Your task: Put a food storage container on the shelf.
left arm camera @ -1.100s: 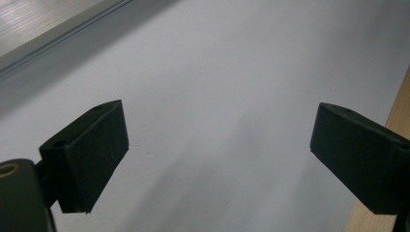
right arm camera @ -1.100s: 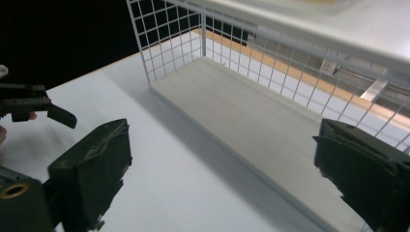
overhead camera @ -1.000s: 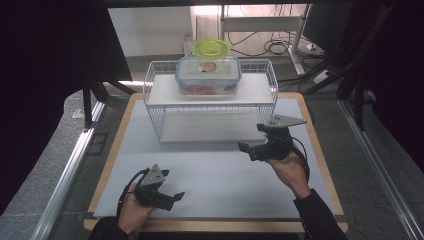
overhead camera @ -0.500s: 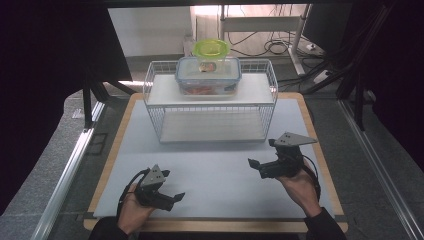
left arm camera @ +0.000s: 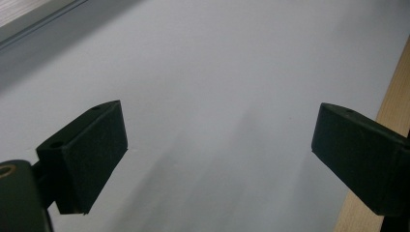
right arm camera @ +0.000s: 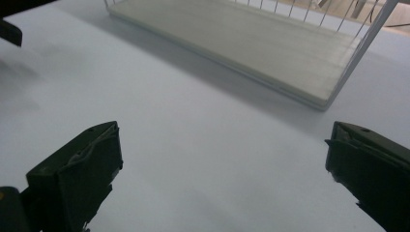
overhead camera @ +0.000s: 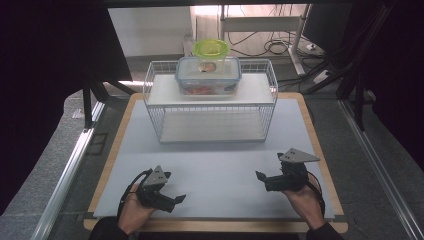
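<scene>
Rack (right arm camera: pixel 270 43) in R claw (right arm camera: pixel 222 179) view

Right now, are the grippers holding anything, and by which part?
Nothing is held: the left gripper and right gripper both stand open over the mat.

L gripper (overhead camera: pixel 176 200) near mat (overhead camera: pixel 220 165) front | R gripper (overhead camera: pixel 260 176) apart | box (overhead camera: pixel 208 75) atop rack (overhead camera: pixel 210 102)
</scene>
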`<state>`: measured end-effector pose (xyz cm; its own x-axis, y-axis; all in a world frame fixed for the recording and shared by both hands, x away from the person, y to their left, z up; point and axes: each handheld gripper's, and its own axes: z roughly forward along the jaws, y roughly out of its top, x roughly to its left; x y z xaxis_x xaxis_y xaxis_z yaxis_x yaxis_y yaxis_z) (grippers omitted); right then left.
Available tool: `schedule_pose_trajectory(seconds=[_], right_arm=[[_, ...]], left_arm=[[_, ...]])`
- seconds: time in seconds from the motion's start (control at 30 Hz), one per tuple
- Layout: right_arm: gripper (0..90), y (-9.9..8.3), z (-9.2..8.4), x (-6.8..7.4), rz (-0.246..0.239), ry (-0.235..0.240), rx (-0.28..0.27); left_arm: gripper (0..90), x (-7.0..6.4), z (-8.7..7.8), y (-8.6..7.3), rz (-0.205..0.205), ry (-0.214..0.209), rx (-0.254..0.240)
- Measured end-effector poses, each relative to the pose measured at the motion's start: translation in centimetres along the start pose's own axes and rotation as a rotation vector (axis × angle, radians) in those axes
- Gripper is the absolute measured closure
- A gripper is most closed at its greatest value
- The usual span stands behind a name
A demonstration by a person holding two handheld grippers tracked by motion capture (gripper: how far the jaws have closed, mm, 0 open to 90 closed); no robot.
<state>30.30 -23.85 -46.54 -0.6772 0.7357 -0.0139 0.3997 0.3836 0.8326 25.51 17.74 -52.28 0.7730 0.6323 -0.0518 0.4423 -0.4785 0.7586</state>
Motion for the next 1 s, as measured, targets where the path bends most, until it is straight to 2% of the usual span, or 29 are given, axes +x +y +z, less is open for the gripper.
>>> schedule_pose_trajectory(seconds=[0.3, 0.5, 0.57, 0.73, 1.0], right_arm=[[0.0, -2.0, 0.6, 0.0, -0.014, 0.005, 0.06], [0.0, -2.9, 1.7, 0.1, -0.032, 0.026, 0.102], [0.0, -3.2, 2.1, 0.0, -0.024, 0.03, 0.109], [0.0, -3.6, 2.7, -0.1, -0.004, 0.042, 0.142], [0.0, -3.8, 3.0, -0.1, -0.021, 0.03, 0.174]], left_arm=[[3.4, -0.2, 0.2, 0.0, 0.006, 0.0, 0.013], [2.4, -0.2, 0.3, 0.0, 0.002, 0.002, 0.016], [2.1, -0.2, 0.4, -0.1, 0.004, 0.002, 0.023], [2.0, -0.2, 0.5, -0.1, 0.003, 0.002, 0.03], [2.0, -0.2, 0.6, -0.1, 0.003, 0.005, 0.031]])
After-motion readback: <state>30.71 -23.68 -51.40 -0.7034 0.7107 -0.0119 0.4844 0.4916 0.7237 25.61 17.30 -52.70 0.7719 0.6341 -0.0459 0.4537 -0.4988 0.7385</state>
